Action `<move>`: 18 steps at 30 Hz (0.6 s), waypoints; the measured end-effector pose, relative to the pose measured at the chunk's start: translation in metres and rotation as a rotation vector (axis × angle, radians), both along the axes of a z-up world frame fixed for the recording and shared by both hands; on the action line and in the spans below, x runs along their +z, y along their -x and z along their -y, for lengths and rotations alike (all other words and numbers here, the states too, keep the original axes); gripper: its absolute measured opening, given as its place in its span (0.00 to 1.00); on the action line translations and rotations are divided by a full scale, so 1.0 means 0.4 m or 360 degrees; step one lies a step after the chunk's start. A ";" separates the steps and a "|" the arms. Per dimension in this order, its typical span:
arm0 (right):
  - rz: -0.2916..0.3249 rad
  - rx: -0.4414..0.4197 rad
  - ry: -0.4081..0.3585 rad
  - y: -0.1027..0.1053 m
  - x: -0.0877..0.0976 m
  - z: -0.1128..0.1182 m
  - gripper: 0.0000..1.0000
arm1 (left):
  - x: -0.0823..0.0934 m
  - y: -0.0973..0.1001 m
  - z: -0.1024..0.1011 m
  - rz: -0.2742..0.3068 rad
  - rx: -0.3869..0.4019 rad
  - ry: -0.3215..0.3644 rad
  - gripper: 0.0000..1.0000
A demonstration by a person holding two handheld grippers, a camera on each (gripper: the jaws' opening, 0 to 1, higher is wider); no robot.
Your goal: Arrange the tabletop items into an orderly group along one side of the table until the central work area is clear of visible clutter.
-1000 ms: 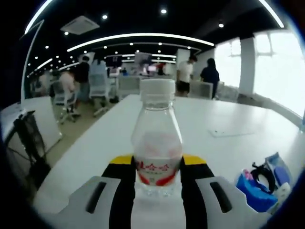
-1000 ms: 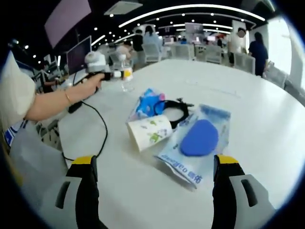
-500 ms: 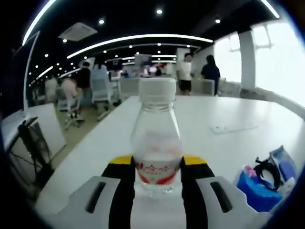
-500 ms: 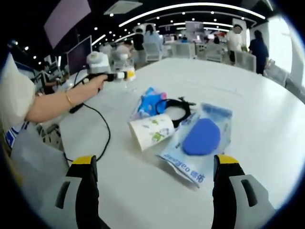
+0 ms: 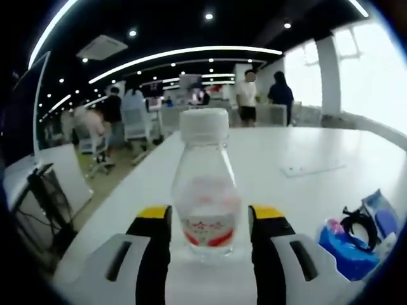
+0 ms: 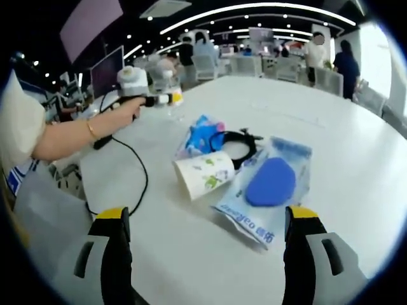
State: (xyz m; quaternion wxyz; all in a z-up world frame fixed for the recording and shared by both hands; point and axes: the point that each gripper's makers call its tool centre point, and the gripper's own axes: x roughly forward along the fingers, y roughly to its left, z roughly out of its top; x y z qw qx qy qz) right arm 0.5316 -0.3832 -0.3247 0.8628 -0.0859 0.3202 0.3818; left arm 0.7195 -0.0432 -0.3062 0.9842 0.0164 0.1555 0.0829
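At the table's [image 6: 191,254] edge, the left gripper [image 5: 208,238] stands a bottle [image 5: 206,190] between parted jaws, seemingly just released, while the right gripper [image 6: 203,251] hangs wide short of the cup [image 6: 203,175], pouch [image 6: 270,187] and cable [image 6: 238,143] mid-table.

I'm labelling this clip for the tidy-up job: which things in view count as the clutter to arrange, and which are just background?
To arrange:
water bottle, between the left gripper jaws
paper cup, on its side
blue packet
black strap
blue pouch

Background:
white table
black cable
office chairs
people
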 end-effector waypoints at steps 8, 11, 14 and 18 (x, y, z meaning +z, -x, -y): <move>0.0010 0.0022 -0.0007 0.006 0.008 -0.012 1.00 | 0.034 0.044 0.038 -0.0008 -0.0080 0.0034 0.73; 0.0013 0.0025 -0.0014 0.006 0.012 -0.015 1.00 | 0.042 0.069 0.047 -0.0021 -0.0106 0.0069 0.81; 0.0022 0.0029 -0.0014 0.007 0.016 -0.016 1.00 | 0.047 0.091 0.053 -0.0038 -0.0136 0.0058 0.86; 0.0045 0.0042 -0.0010 0.008 0.024 -0.021 1.00 | 0.061 0.123 0.065 -0.0049 -0.0180 0.0051 0.94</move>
